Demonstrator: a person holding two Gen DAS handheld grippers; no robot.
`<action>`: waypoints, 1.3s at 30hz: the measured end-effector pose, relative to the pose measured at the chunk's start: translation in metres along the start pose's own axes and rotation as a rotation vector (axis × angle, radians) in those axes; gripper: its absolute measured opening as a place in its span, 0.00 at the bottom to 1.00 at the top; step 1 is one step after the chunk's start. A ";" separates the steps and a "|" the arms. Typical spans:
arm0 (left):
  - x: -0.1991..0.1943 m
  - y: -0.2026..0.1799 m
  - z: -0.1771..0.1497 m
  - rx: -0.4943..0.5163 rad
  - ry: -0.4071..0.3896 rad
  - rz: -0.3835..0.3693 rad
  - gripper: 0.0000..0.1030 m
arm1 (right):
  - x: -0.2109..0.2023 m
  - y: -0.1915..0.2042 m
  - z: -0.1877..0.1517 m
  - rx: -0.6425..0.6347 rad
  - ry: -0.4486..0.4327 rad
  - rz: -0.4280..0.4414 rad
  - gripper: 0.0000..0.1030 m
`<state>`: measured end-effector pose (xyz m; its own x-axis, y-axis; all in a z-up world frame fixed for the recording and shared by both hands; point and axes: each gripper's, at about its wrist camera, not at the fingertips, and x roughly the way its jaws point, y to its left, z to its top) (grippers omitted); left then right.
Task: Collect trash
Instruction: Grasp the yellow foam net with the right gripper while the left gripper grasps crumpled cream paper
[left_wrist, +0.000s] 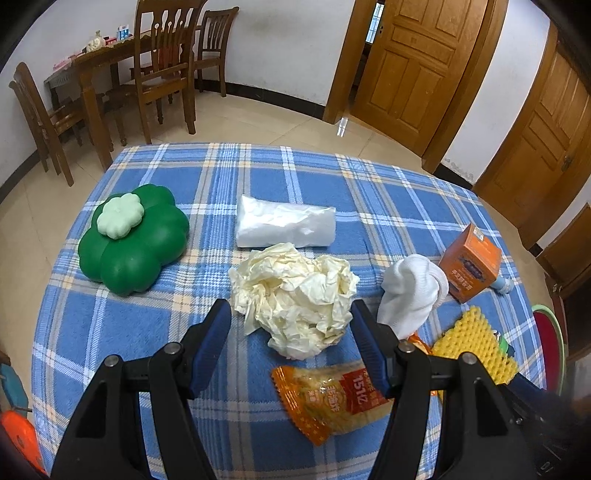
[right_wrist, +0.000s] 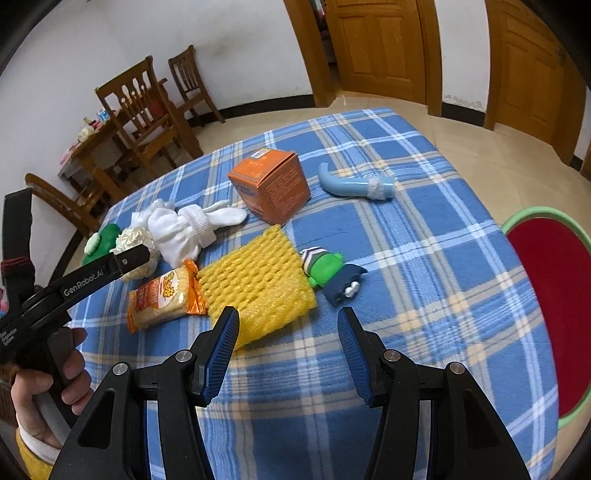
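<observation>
A: Where does the left gripper (left_wrist: 291, 314) stand against the crumpled paper (left_wrist: 295, 295)?

B: Its jaws are parted and hold nothing; the paper sits on the blue plaid table (left_wrist: 166, 325) straight ahead, its near half between the two blue pads, a sliver of cloth showing on each side; I cannot tell for sure whether the pads hang above it or level with it, since the fisheye flattens height.

A: Does the wad have a long axis to mind?

B: Hardly; it is a rough ball, a little wider than deep, and that width runs across the jaws, so closing would squeeze its widest span.

A: And the right gripper (right_wrist: 288, 325)?

B: Also parted and empty; the yellow foam net (right_wrist: 258, 280) lies ahead and to its left, one corner just past the left pad; its long axis runs slantwise from near left to far right; bare cloth lies between the pads.

A: Other trash nearby?

B: A snack wrapper (left_wrist: 332, 398) lies nearer than the paper, under the left jaws; an orange box (right_wrist: 269, 188) sits well beyond the net; the red basin (right_wrist: 546, 314) at the table's right edge is probably the bin.

A: So which hand is nearer its target?

B: The left, I judge; a short drop and a squeeze should do; the right needs to shift left first.
</observation>
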<state>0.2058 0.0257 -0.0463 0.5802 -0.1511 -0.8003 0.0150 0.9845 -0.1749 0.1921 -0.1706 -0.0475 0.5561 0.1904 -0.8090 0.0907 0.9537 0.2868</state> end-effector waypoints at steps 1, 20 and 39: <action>0.000 0.000 0.000 -0.001 0.001 0.000 0.64 | 0.001 0.001 0.000 0.000 0.000 0.001 0.55; 0.012 0.003 0.001 -0.006 0.011 -0.001 0.63 | 0.016 0.011 0.003 -0.030 0.007 -0.021 0.44; -0.023 0.001 -0.010 -0.007 -0.033 -0.038 0.36 | -0.009 0.010 -0.009 -0.038 -0.037 0.084 0.11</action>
<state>0.1849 0.0291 -0.0338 0.6057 -0.1851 -0.7738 0.0316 0.9774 -0.2091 0.1809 -0.1607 -0.0421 0.5910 0.2620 -0.7629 0.0117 0.9429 0.3328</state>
